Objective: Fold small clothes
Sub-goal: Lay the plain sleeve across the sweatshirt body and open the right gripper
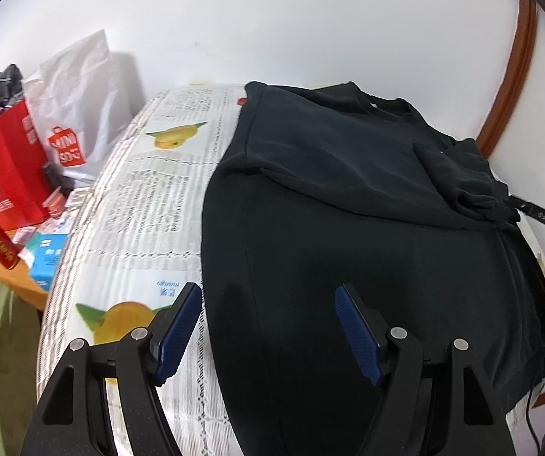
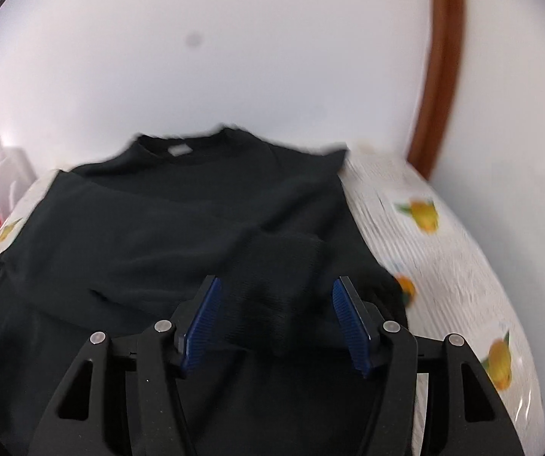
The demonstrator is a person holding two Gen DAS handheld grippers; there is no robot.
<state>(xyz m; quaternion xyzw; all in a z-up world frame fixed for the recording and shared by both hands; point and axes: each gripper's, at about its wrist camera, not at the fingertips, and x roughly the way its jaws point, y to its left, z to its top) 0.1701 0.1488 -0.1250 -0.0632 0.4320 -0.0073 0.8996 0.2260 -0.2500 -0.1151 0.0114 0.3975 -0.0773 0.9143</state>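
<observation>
A black long-sleeved sweater (image 1: 348, 209) lies flat on a table covered with a white cloth printed with mangoes (image 1: 150, 190). Both sleeves are folded in across the body. My left gripper (image 1: 268, 296) is open and empty, just above the sweater's lower left edge. My right gripper (image 2: 276, 288) is open, with the ribbed sleeve cuff (image 2: 283, 266) lying between its blue pads (image 2: 342, 304), not pinched. The sweater's collar (image 2: 196, 144) lies at the far end in the right wrist view. The right gripper also shows in the left wrist view (image 1: 534, 212) at the bunched sleeve.
A red paper bag (image 1: 6, 174), a white shopping bag (image 1: 78, 102) and small boxes (image 1: 48, 258) crowd the left of the table. A white wall stands behind, with a brown wooden frame (image 1: 512, 76) at the right. The tablecloth (image 2: 443, 258) shows right of the sweater.
</observation>
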